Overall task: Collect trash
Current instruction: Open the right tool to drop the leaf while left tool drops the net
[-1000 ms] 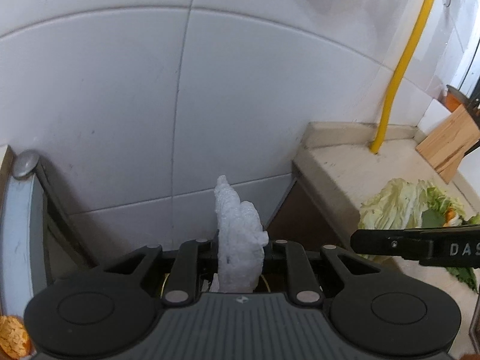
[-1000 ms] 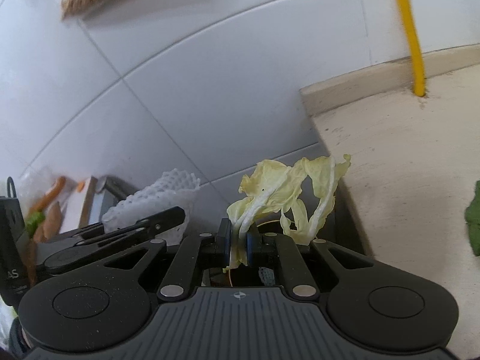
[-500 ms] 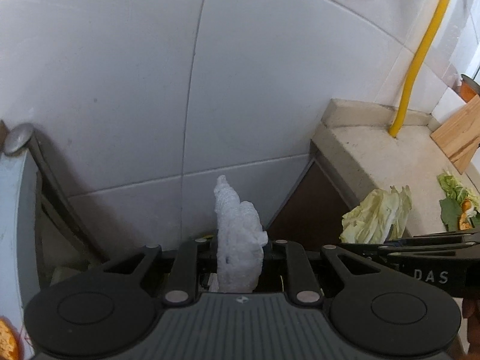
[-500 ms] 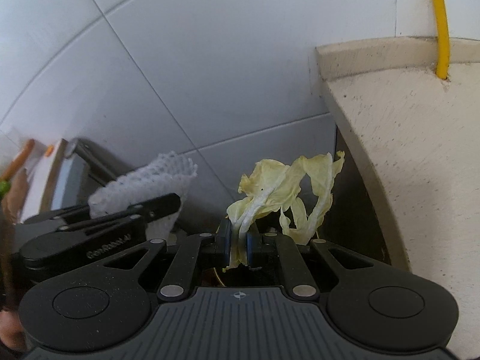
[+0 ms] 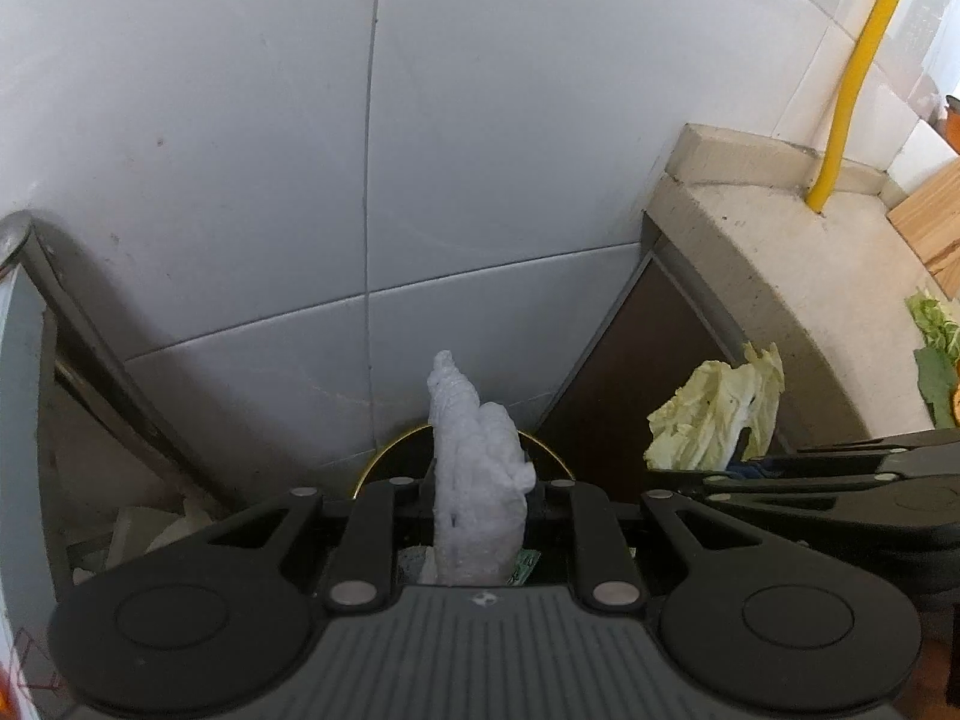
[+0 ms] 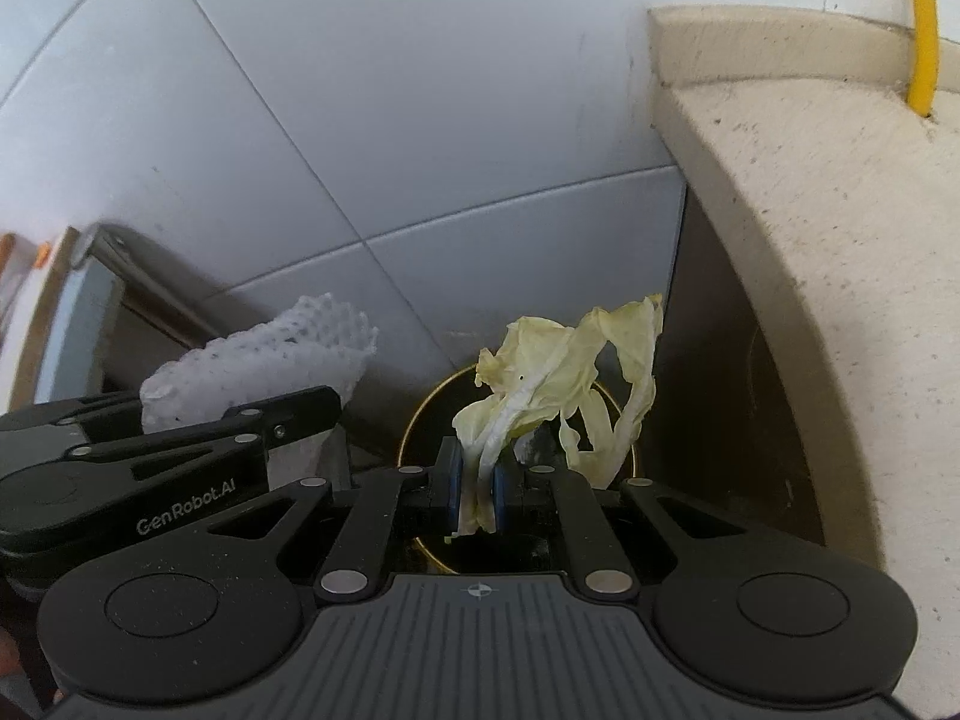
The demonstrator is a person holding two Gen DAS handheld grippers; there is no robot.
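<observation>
Both grippers are tilting steeply down at a gold-rimmed bin, each carrying trash.

The right wrist view is showing most of the bin (image 6: 420,414) rim beneath the right gripper (image 6: 477,489), whose blue pads are clamping the stalk of a cabbage leaf (image 6: 564,372) that is flopping up and to the right. The left wrist view is showing only a rim arc, plus more greens (image 5: 936,342) lying on the stone counter (image 5: 792,276). There the left gripper (image 5: 474,498) is squeezing a white foam net (image 5: 474,468), which is standing upright between its jaws.
</observation>
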